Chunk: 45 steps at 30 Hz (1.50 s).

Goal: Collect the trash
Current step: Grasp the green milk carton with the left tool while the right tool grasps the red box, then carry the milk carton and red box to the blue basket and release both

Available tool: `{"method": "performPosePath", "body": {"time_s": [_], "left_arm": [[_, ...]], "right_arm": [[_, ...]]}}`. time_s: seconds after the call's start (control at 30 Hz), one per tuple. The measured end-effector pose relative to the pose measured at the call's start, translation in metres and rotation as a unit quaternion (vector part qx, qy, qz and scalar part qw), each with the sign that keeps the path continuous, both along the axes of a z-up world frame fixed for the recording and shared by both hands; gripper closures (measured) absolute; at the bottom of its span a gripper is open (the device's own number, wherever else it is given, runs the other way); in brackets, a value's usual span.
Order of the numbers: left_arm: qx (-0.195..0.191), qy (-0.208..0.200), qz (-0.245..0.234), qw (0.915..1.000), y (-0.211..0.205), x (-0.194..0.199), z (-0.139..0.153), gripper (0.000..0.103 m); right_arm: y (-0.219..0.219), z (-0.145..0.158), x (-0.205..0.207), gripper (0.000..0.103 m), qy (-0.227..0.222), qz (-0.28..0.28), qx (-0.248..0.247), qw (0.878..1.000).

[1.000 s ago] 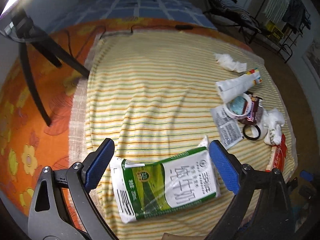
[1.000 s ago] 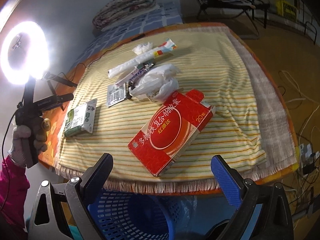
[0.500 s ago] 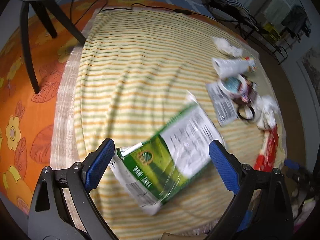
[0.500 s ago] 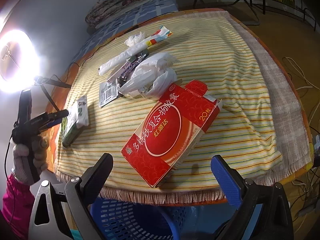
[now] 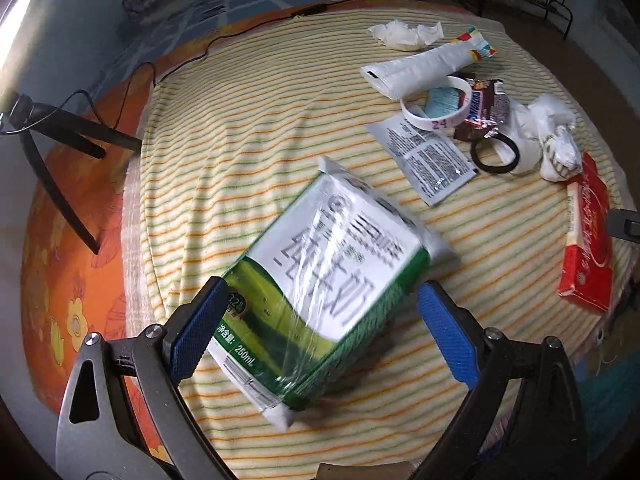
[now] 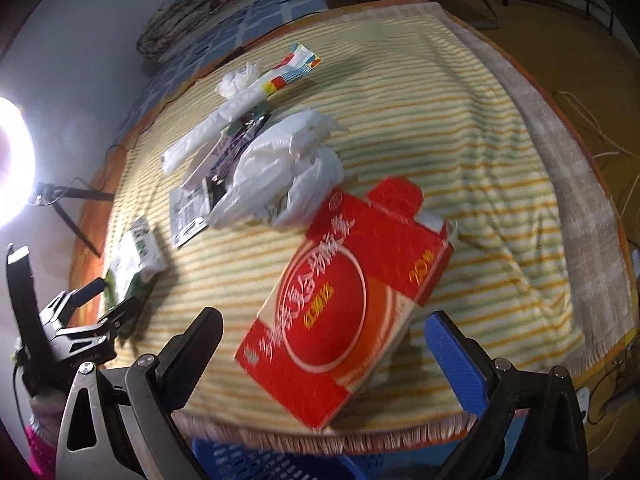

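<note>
You are holding your left gripper (image 5: 320, 332) low over the striped cloth (image 5: 248, 128), its jaws spread wide and gripping nothing. The green and white milk pouch (image 5: 332, 280) is lying flat on the cloth between the two blue pads, its near corner touching the left pad; the right pad is standing just clear of it.

Your right gripper (image 6: 328, 352) is hovering at the near edge of the table, jaws likewise released and empty. The red box (image 6: 348, 292) is sitting on the cloth between and just beyond its fingers, touching neither. A blue basket (image 6: 280, 460) is showing below the table edge, under this gripper.

Further back, a crumpled white plastic bag (image 6: 280, 176) is lying against the box's far end, with a printed sachet (image 5: 428, 160), a black ring (image 5: 496, 156) and a white tube (image 5: 424, 68) near it.
</note>
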<state>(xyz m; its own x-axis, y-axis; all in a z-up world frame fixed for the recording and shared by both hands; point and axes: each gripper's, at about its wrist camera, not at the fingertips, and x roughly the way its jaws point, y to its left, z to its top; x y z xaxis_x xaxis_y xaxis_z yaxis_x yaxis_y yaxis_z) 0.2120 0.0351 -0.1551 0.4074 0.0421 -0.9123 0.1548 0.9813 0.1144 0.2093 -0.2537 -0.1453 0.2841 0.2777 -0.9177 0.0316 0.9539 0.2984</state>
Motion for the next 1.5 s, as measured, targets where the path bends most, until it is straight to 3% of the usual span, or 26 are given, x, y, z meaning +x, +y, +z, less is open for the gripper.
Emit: {"method": "performPosePath", "body": {"time_s": [0.23, 0.4, 0.57, 0.67, 0.93, 1.17, 1.33, 1.5], "left_arm": [[-0.011, 0.004, 0.007, 0.9999, 0.009, 0.018, -0.001, 0.005], [-0.041, 0.011, -0.008, 0.9991, 0.011, 0.014, 0.002, 0.005], [-0.027, 0.01, -0.023, 0.9993, 0.012, 0.014, 0.008, 0.005], [-0.029, 0.007, -0.03, 0.9991, 0.018, 0.019, 0.014, 0.005], [-0.043, 0.046, -0.055, 0.9965, 0.011, 0.036, -0.003, 0.005], [-0.006, 0.038, -0.072, 0.9967, -0.003, 0.021, -0.01, 0.005], [0.004, 0.018, -0.05, 0.9986, -0.002, 0.014, -0.009, 0.013], [-0.028, 0.003, -0.018, 0.9994, 0.002, 0.002, 0.001, 0.015]], "right_arm": [[0.016, -0.017, 0.023, 0.0, 0.019, -0.023, -0.058, 0.998], [0.026, -0.03, 0.037, 0.0, 0.031, -0.007, -0.093, 0.995], [0.025, -0.03, 0.038, 0.001, 0.031, 0.019, -0.101, 0.994], [0.009, -0.031, 0.029, 0.004, 0.042, 0.022, -0.08, 0.996], [-0.009, -0.033, 0.023, 0.009, 0.056, 0.012, -0.047, 0.997], [-0.021, -0.029, 0.012, 0.01, 0.053, 0.014, -0.031, 0.998], [-0.023, -0.028, 0.009, 0.01, 0.052, 0.015, -0.029, 0.998], [-0.026, -0.022, 0.002, 0.01, 0.042, 0.02, -0.026, 0.999]]}}
